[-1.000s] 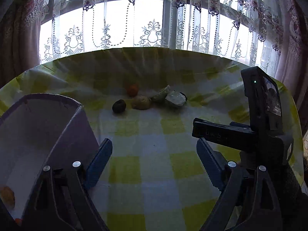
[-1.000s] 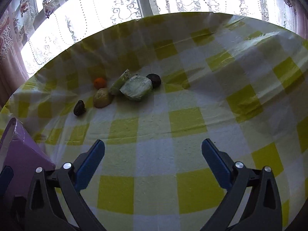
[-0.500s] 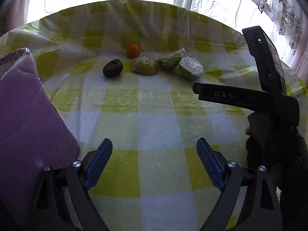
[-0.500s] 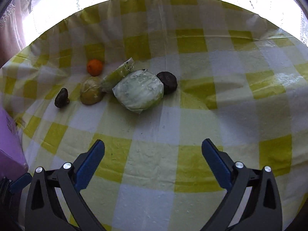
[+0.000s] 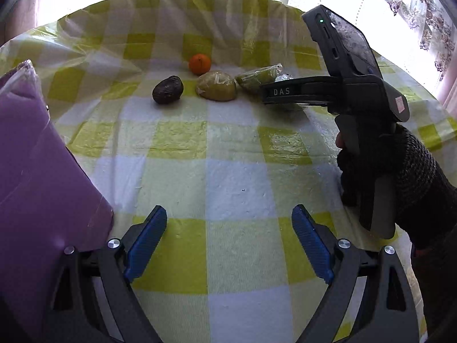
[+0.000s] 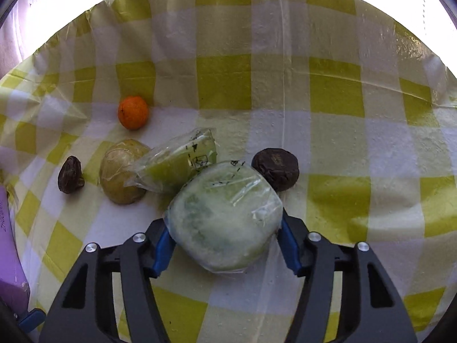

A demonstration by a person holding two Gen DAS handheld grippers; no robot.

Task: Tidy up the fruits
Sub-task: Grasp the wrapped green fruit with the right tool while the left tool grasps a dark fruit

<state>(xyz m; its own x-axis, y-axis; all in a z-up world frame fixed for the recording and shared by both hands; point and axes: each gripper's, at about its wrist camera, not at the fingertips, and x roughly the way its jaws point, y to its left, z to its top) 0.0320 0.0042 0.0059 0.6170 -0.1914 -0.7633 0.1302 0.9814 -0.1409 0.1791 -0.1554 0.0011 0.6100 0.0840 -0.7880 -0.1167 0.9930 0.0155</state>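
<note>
A row of produce lies on the yellow-checked tablecloth (image 6: 257, 85): an orange (image 6: 133, 112), two dark wrinkled fruits (image 6: 70, 174) (image 6: 276, 168), a wrapped yellow fruit (image 6: 121, 171), a wrapped green wedge (image 6: 180, 163) and a large plastic-wrapped pale green piece (image 6: 225, 217). My right gripper (image 6: 225, 245) is open, its blue pads on either side of the large wrapped piece; contact is unclear. My left gripper (image 5: 228, 243) is open and empty over the cloth, well short of the row. The right gripper's body (image 5: 342, 85) hides the large piece in the left wrist view.
A purple box (image 5: 37, 171) stands at the left, beside my left gripper; its corner shows in the right wrist view (image 6: 8, 257). The table's far edge meets a bright curtained window (image 5: 414, 5). A gloved hand (image 5: 400, 177) holds the right gripper.
My right gripper has moved forward and down, so the large wrapped piece now sits between its pads. My left gripper has tilted down toward the table and moved slightly closer to the fruits.
</note>
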